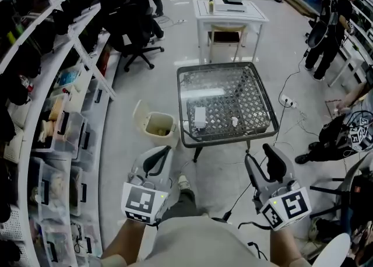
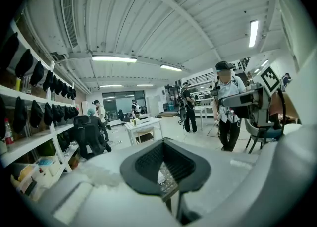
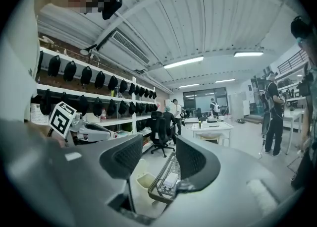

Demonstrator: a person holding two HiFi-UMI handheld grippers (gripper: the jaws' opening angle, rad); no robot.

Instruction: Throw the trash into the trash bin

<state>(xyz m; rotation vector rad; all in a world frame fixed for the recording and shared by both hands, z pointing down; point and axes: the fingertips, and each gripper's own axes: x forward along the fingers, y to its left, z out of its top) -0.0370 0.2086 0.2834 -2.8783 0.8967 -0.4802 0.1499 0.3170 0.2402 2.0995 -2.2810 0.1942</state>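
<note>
A glass-topped mesh table [image 1: 256, 94] stands ahead of me. On it lie a white flat piece of trash [image 1: 200, 117] and a smaller white scrap [image 1: 233, 122]. A beige trash bin [image 1: 156, 125] sits on the floor at the table's left corner. My left gripper [image 1: 158, 158] is short of the table, open and empty; between its jaws in the left gripper view [image 2: 166, 159] the table [image 2: 168, 187] shows. My right gripper [image 1: 263, 158] is open and empty too; in the right gripper view [image 3: 158, 159] its jaws frame the bin [image 3: 143, 181] and the white trash [image 3: 171, 180].
White shelves with storage boxes [image 1: 64, 114] run along the left. A black office chair [image 1: 137, 32] and a white table [image 1: 230, 9] stand beyond the mesh table. People [image 1: 329, 27] stand at the right. Cables [image 1: 291, 108] trail across the floor.
</note>
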